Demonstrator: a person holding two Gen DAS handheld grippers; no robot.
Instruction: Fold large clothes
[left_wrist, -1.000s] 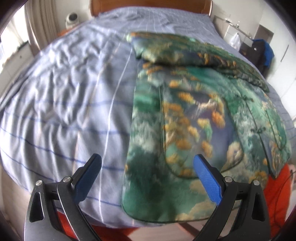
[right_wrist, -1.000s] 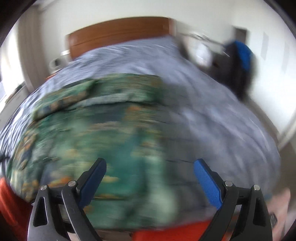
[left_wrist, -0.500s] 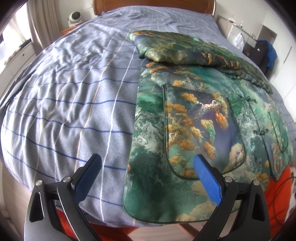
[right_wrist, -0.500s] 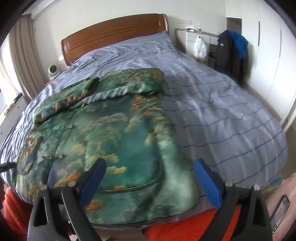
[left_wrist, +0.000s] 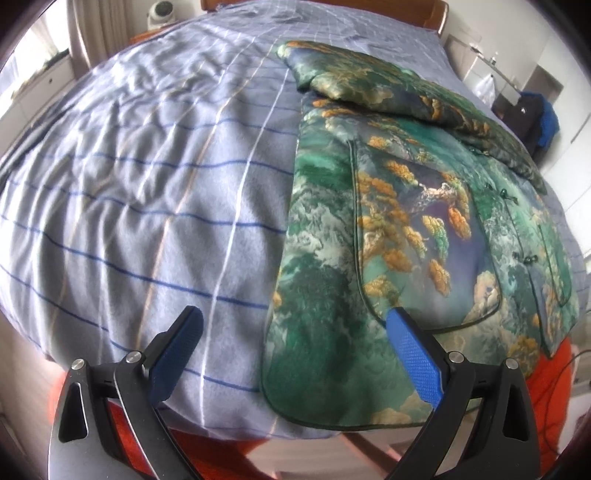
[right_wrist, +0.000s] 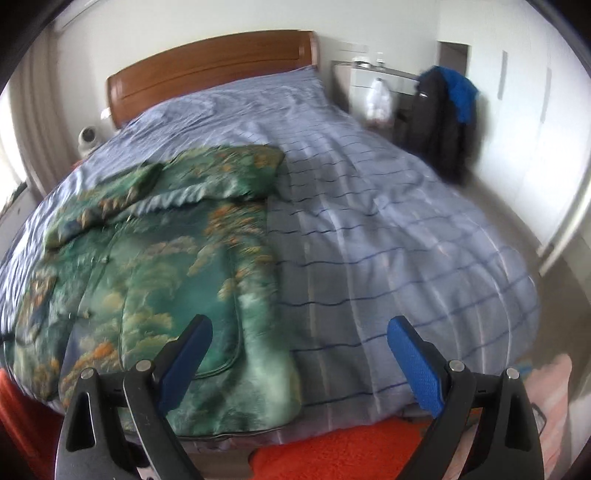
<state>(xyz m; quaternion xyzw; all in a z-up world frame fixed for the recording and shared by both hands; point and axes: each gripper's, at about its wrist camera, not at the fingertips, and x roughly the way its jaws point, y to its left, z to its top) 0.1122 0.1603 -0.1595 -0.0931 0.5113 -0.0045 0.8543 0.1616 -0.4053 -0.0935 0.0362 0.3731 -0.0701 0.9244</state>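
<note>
Fingers of left gripper (left_wrist: 291, 328) spread wide, holding nothing; right gripper (right_wrist: 299, 339) likewise splayed and empty. Both hover off the foot of the bed (left_wrist: 147, 184), above the near hem of the jacket (left_wrist: 388, 229). Hem's left corner sits between the left gripper's blue pads (left_wrist: 413, 362); hem's right corner lies just under the right gripper's left pad. Jacket's long axis runs away from the fingers toward the headboard (right_wrist: 210, 70), so each gripper is nearest its own hem corner. Jacket: quilted, glossy green-and-orange landscape print, dark piping, lying flat on the striped blue cover, sleeves folded across the far end. Judged next: pinch both hem corners.
</note>
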